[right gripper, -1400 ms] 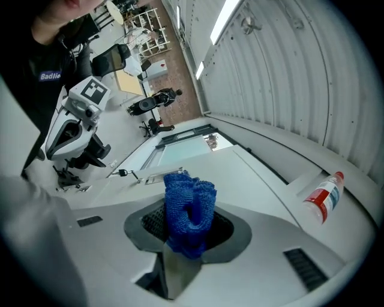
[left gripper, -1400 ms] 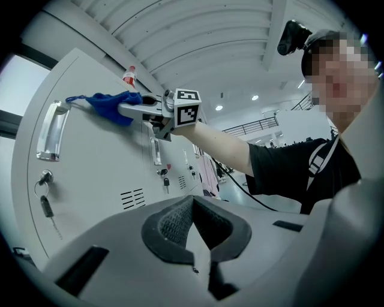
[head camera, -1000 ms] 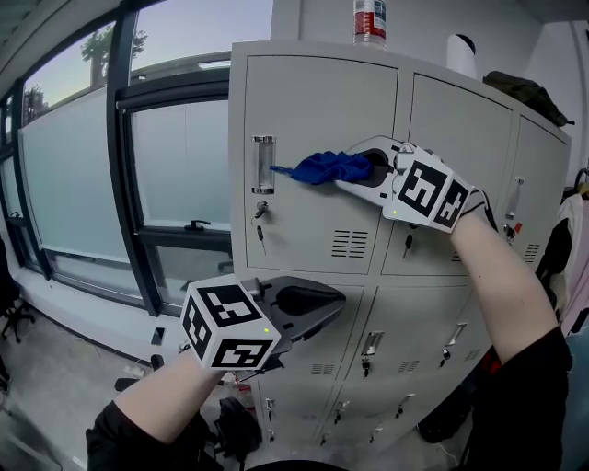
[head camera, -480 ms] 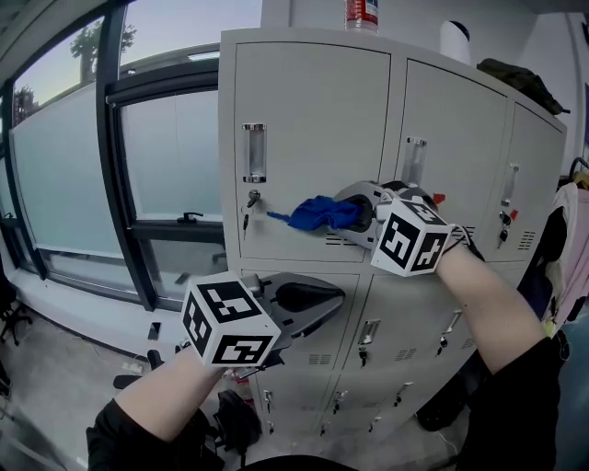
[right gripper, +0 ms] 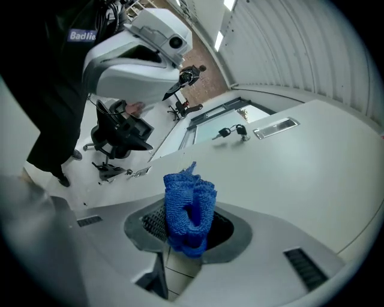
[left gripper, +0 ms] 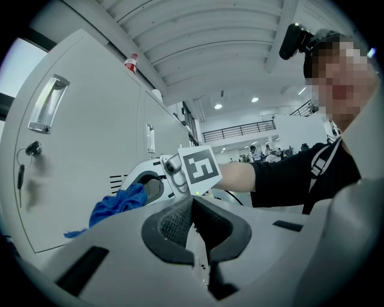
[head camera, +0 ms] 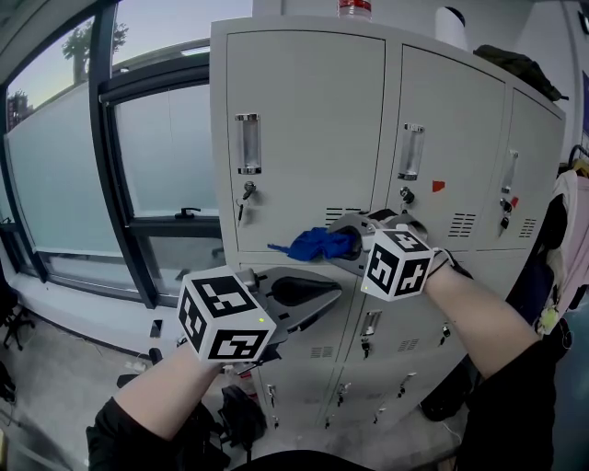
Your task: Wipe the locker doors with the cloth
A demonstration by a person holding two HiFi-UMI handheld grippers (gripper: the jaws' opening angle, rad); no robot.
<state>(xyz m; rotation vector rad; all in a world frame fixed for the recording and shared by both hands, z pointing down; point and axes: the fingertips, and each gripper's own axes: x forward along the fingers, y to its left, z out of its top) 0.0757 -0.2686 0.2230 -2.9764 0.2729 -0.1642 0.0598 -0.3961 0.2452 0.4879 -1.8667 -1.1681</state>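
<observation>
Two handheld grippers are pictured before grey lockers [head camera: 479, 138]. A bunched blue cloth [head camera: 313, 244] is clamped in the right gripper [head camera: 348, 241] and held at the lower edge of the top-left locker door [head camera: 304, 120]. The left gripper [head camera: 324, 296] is shown lower down, jaws together with nothing between them.

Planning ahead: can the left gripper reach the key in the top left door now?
Probably yes: the left gripper hangs below the key; only the cloth in the right gripper is near that path.

Grey locker bank [head camera: 304, 120], on its top a bottle [head camera: 354, 7], a white cylinder [head camera: 451, 25] and a dark bag [head camera: 520, 67]
</observation>
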